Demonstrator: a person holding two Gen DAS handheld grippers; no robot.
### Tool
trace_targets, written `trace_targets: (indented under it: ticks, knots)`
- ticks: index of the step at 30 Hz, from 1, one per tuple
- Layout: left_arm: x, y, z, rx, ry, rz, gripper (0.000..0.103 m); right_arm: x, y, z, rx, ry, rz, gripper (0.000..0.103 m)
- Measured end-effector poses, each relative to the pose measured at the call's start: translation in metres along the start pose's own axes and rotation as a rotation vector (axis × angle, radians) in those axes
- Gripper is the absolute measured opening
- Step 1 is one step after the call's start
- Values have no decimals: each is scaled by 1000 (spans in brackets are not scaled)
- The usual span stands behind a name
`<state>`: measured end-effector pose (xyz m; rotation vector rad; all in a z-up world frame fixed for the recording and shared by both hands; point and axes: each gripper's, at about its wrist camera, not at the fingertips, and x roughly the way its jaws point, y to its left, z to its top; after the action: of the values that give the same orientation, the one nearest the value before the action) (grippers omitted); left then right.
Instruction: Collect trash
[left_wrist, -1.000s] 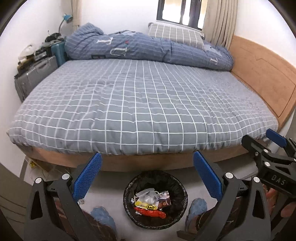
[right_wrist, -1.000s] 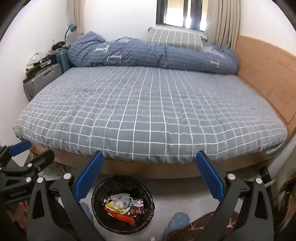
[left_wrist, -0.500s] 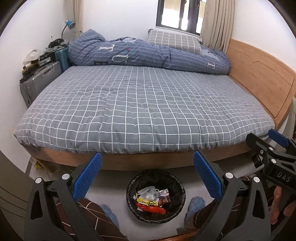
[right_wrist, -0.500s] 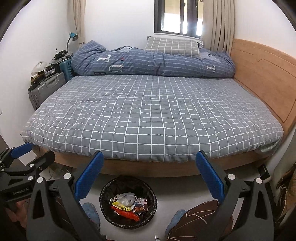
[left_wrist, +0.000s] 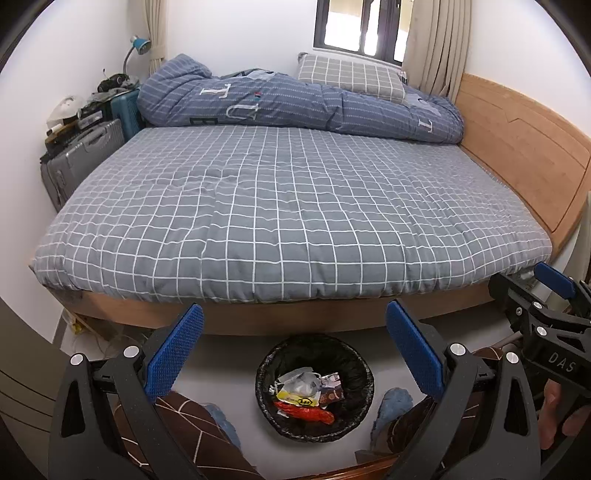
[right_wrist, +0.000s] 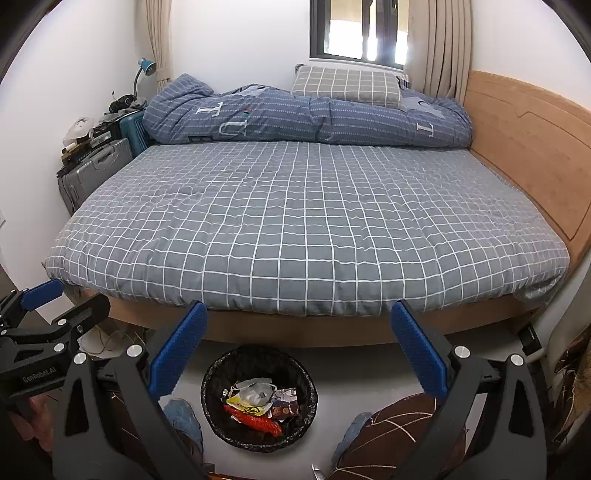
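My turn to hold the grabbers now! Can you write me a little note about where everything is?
Left tool: open, holding nothing.
Right tool: open, holding nothing.
Trash bin: on the floor in front of the bed, between your feet. It holds wrappers, one red, one yellow.
Done: that trash is in the bin.
Left: no loose trash shows on the bed or the visible floor. Look around before stopping.

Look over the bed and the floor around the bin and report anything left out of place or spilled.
Nothing stands out. The bed top shows no litter; the wrappers all sit inside the black-lined bin, none on the floor by it. The blue quilt lies bunched along the far side. Both grippers, left and right, are open and hold nothing.
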<state>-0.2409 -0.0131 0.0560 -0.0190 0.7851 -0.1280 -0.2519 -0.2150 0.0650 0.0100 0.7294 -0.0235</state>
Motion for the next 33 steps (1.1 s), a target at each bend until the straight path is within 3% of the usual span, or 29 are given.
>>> trace_targets:
  ticks: [33]
  knots:
    - [3,2,-1,4,9,14,97,3,3,-3,-3,6,4,95]
